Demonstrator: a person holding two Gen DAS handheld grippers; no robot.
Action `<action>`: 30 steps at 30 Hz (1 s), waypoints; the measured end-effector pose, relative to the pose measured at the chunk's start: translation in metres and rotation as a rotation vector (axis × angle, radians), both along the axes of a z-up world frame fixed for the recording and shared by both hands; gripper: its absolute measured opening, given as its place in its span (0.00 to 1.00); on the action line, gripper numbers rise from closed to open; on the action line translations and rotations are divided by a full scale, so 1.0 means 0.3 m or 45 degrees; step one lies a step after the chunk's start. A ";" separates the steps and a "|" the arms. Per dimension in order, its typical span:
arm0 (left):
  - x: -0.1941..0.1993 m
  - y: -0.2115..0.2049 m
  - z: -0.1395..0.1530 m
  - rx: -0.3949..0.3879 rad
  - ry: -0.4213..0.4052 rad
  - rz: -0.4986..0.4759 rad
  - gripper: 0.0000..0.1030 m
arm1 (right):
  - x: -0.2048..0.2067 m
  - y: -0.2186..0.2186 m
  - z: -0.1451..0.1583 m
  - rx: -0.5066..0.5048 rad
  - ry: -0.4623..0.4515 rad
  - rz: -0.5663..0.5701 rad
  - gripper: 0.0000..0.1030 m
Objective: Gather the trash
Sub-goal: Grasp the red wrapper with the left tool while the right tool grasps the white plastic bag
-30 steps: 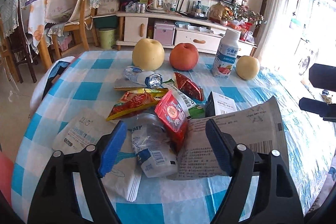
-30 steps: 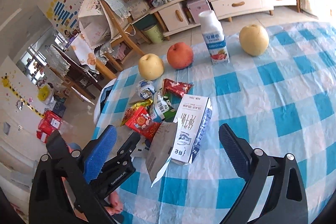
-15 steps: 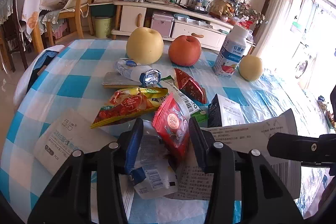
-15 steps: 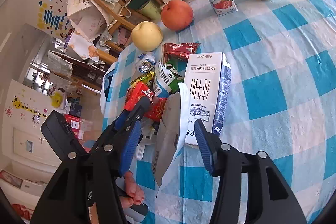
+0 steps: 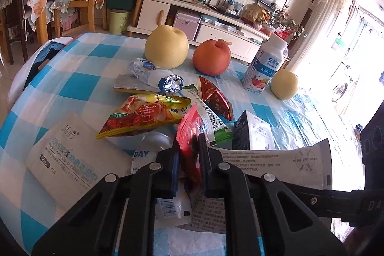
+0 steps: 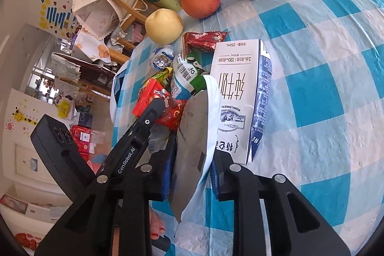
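The left gripper (image 5: 189, 155), black-framed with blue pads, angles downward, its jaws just closed onto a red crinkly snack wrapper (image 5: 189, 136). The right gripper (image 6: 192, 164) likewise tilts down, jaws just closing, pinching a silvery-white flat pouch (image 6: 194, 136).

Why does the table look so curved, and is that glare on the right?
Left wrist view: the fisheye lens bows the checked tablecloth, and sunlight washes out the window side. Right wrist view: the same bulging, black corners, and edges slightly soft; the milk carton stays sharp.
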State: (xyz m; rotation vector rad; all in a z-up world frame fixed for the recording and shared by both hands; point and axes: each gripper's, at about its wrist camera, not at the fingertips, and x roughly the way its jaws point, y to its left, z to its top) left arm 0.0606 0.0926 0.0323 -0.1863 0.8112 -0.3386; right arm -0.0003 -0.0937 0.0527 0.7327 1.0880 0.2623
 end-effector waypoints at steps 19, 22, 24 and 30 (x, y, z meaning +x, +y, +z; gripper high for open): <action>-0.094 0.157 0.112 -0.191 -0.097 0.085 0.11 | -0.049 0.012 0.094 -0.153 -0.165 0.034 0.18; -0.116 0.193 0.136 -0.222 -0.118 0.097 0.11 | -0.059 0.007 0.106 -0.139 -0.183 0.025 0.18; -0.130 0.222 0.151 -0.240 -0.130 0.109 0.11 | -0.070 0.008 0.122 -0.133 -0.205 0.022 0.18; -0.178 0.312 0.189 -0.277 -0.173 0.158 0.11 | -0.091 0.027 0.163 -0.126 -0.260 0.029 0.18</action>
